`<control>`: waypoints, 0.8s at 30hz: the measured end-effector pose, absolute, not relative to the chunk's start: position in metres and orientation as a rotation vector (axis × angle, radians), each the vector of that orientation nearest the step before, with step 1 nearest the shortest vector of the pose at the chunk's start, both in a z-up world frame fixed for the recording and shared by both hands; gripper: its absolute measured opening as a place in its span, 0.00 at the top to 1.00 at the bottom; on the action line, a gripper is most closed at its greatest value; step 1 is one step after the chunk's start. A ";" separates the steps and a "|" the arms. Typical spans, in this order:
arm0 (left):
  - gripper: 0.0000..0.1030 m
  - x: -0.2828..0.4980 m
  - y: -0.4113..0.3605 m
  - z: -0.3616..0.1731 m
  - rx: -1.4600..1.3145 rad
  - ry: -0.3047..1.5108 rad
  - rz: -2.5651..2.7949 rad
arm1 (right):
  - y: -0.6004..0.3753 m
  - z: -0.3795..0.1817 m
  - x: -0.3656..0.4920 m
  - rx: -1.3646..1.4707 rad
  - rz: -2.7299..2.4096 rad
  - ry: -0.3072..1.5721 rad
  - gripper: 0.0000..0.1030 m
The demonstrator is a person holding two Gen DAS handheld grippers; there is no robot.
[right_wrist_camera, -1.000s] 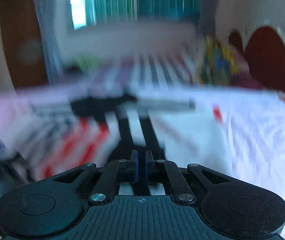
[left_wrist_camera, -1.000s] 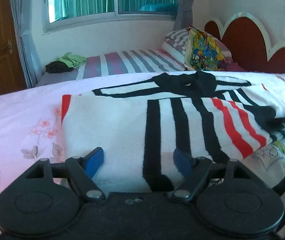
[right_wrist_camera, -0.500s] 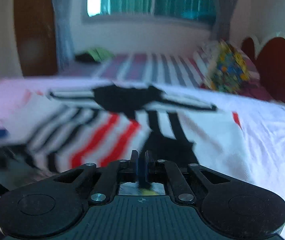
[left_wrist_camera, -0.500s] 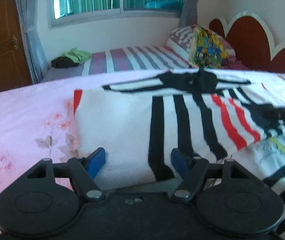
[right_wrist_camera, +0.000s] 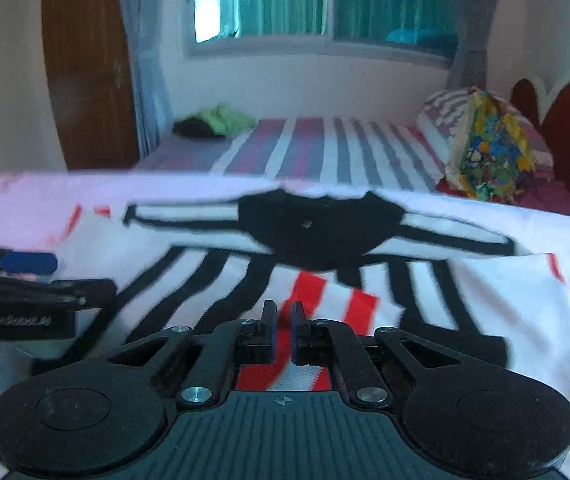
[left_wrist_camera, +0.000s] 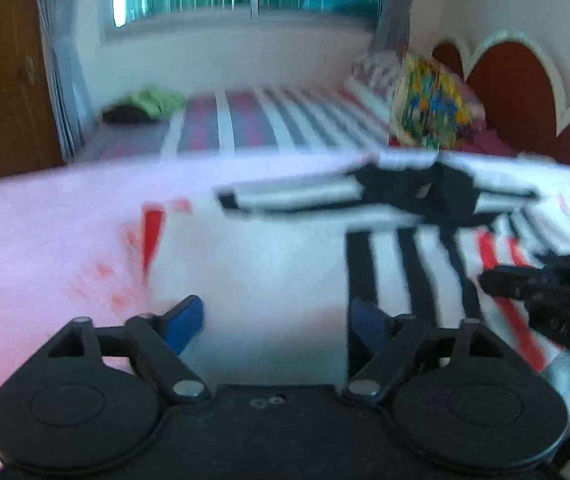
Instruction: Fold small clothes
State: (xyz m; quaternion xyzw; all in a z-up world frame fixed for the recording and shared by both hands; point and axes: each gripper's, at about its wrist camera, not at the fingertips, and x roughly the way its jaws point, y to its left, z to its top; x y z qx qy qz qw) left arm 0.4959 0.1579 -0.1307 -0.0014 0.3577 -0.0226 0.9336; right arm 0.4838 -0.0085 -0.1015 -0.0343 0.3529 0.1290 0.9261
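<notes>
One striped shirt (right_wrist_camera: 365, 280) lies under two grippers: left gripper (left_wrist_camera: 277, 320) opening empty, right gripper (right_wrist_camera: 283, 322) pinching its fabric.

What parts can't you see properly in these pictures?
- Left wrist view: pink bedsheet print, smeared by motion blur.
- Left wrist view: right gripper, cut off by the right edge.
- Right wrist view: striped shirt near hem, hidden behind the gripper body.
- Right wrist view: left gripper, cut off by the left edge.

Bare pink floral bedsheet (left_wrist_camera: 53, 240) toward the bed's left edge; colourful patterned pillow (right_wrist_camera: 489, 152) blocks the headboard corner.
</notes>
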 end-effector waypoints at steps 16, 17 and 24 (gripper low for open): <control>0.20 0.452 0.151 -0.118 0.072 0.731 -0.072 | -0.026 -0.085 0.455 -0.098 0.205 0.740 0.96; 0.19 0.448 0.151 -0.115 0.079 0.733 -0.074 | -0.027 -0.079 0.446 -0.097 0.203 0.739 0.95; 0.28 0.408 0.142 -0.096 0.102 0.690 -0.072 | -0.040 -0.045 0.401 -0.024 0.191 0.683 0.41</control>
